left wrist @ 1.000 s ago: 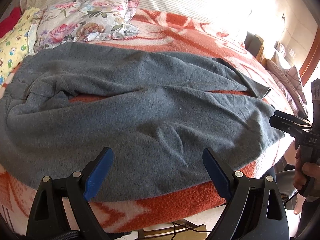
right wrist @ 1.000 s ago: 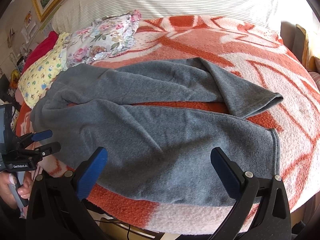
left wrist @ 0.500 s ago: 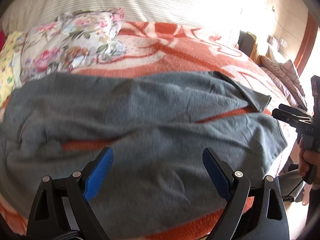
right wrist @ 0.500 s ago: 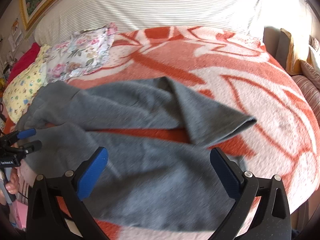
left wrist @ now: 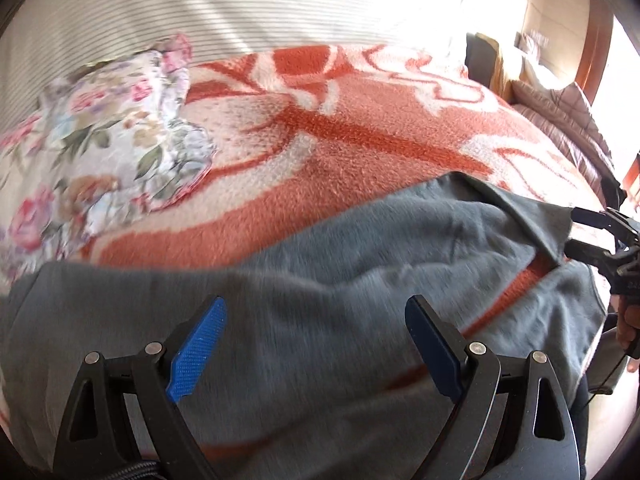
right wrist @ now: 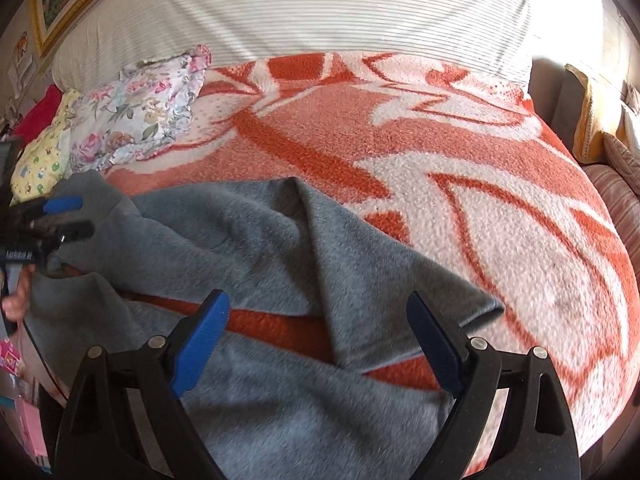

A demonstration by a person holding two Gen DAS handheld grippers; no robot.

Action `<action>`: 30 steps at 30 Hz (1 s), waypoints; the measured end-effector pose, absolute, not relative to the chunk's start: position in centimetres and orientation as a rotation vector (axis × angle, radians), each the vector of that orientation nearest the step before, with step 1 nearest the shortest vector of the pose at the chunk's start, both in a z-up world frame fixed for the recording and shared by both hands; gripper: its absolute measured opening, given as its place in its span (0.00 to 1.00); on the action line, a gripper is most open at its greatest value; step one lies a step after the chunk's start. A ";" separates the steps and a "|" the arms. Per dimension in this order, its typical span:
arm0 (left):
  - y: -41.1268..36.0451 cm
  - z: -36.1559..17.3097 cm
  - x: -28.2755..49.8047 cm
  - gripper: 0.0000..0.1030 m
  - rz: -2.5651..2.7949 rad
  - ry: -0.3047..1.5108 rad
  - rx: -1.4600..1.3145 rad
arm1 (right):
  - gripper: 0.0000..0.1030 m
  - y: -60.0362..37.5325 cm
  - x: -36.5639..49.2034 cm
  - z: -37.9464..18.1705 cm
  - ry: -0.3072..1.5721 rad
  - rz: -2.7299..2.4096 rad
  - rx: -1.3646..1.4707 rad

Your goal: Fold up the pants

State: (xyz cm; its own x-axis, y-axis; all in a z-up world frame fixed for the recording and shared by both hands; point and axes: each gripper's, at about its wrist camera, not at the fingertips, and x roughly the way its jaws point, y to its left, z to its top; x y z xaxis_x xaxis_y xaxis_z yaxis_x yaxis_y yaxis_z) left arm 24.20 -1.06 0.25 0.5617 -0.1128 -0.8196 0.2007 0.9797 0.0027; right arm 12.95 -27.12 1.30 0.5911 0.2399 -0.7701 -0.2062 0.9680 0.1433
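Grey fleece pants [right wrist: 248, 248] lie spread on a bed with an orange and white blanket [right wrist: 460, 184]. They fill the near part of the bed. One leg lies a bit farther away and one lies nearer, and a strip of orange blanket shows between them.

From the right wrist view, the far leg has a fold standing up in its middle, and its cuff end [right wrist: 486, 306] points to the right. The near leg runs under the right gripper [right wrist: 318, 344]. Its blue pads stand wide apart. They have just been closing a little, and they hang over the cloth without pinching it.

At the left of that view the left gripper [right wrist: 66, 216] sits at the waist end of the pants, with a hand [right wrist: 16, 300] below it. From the left wrist view, the left gripper [left wrist: 316, 346] also has its pads wide apart above the grey cloth, and nothing is squeezed between them. That picture is blurry.

Far and to the right of the pants the blanket is bare, so there is lots of open room there. A flowery pillow [right wrist: 140, 112] lies at the far left, apart from the pants. A striped sheet [right wrist: 304, 12] covers the far end of the bed.
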 end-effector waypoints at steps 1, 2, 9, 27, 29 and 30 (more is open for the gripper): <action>-1.2 0.1 25.0 0.89 -0.196 0.965 0.105 | 0.88 -27.1 13.2 1.1 0.906 0.261 0.036; -1.2 -0.2 25.9 0.89 -0.201 0.977 0.111 | 0.88 -27.1 13.6 0.8 0.911 0.263 0.034; -2.4 -2.0 31.1 0.89 -0.288 1.019 0.196 | 0.84 -26.8 15.5 -1.1 0.953 0.275 -0.001; -4.5 -5.9 33.0 0.11 -0.474 1.137 0.326 | 0.12 -29.7 16.9 -0.8 0.945 0.216 -0.050; -4.8 -5.2 32.2 0.08 -0.469 1.115 0.352 | 0.09 -30.1 17.0 0.1 0.924 0.199 -0.060; -4.9 -4.7 32.0 0.08 -0.469 1.105 0.351 | 0.08 -30.3 17.2 0.7 0.910 0.190 -0.065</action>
